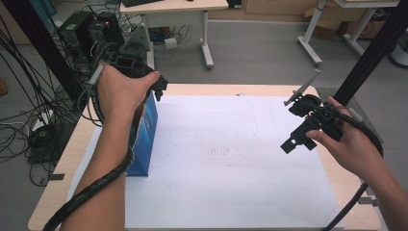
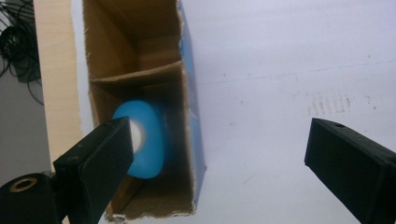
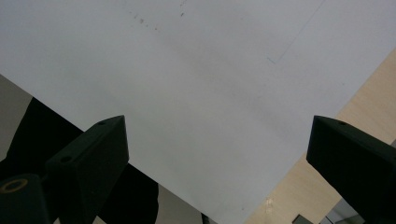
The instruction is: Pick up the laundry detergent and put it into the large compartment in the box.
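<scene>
White-papered bench (image 1: 231, 159), office clutter behind. Blue roll (image 2: 142, 140) lodged in box (image 1: 144, 139) at left edge. Left gripper (image 2: 215, 149) fingers wide, empty above box; right gripper (image 3: 215, 154) likewise wide. Best lifted straight, clear of cardboard walls.

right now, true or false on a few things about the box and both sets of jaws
1. The blue roll lies inside the cardboard box. True.
2. The left gripper is clamped on the roll. False: its jaws stand wide open, nothing between them.
3. The box stands at the left side of the white sheet. True.
4. The right gripper holds a cup. False: its jaws are open and empty above the sheet.
</scene>
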A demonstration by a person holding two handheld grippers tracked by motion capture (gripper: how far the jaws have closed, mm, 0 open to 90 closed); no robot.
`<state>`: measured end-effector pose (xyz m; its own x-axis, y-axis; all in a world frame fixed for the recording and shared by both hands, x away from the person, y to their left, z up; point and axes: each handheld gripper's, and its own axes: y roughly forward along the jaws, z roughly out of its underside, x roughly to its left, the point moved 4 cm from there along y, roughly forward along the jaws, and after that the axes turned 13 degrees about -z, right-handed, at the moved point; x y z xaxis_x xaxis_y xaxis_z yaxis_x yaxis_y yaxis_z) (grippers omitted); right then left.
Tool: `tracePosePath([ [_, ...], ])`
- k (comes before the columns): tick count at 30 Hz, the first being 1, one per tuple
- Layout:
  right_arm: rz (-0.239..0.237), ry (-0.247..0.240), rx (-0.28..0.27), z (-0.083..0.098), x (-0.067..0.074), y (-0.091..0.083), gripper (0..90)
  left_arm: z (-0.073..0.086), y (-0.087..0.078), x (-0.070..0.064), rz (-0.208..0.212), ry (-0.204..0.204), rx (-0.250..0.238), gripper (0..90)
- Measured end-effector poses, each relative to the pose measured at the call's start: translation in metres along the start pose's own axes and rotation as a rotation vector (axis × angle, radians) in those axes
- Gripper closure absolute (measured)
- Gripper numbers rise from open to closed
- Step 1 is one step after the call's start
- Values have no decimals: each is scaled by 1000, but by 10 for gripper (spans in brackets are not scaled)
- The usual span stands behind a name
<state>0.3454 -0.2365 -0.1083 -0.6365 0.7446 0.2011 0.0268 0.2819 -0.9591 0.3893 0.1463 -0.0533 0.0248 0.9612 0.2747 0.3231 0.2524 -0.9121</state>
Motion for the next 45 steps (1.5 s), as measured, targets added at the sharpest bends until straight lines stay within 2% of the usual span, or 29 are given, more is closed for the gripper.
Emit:
tracePosePath([
  [5, -3, 0, -5, 1, -3, -2, 60, -4, 1, -10, -1, 14, 0, 73],
  [14, -5, 6, -11, 4, -7, -5, 60, -12, 4, -30, -7, 77, 13, 69],
  [19, -7, 8, -11, 3, -10, -5, 60, -15, 7, -38, -7, 97, 10, 63],
  [45, -8, 2, -16, 3, -10, -3, 58, -17, 12, -47, -19, 113, 19, 62],
])
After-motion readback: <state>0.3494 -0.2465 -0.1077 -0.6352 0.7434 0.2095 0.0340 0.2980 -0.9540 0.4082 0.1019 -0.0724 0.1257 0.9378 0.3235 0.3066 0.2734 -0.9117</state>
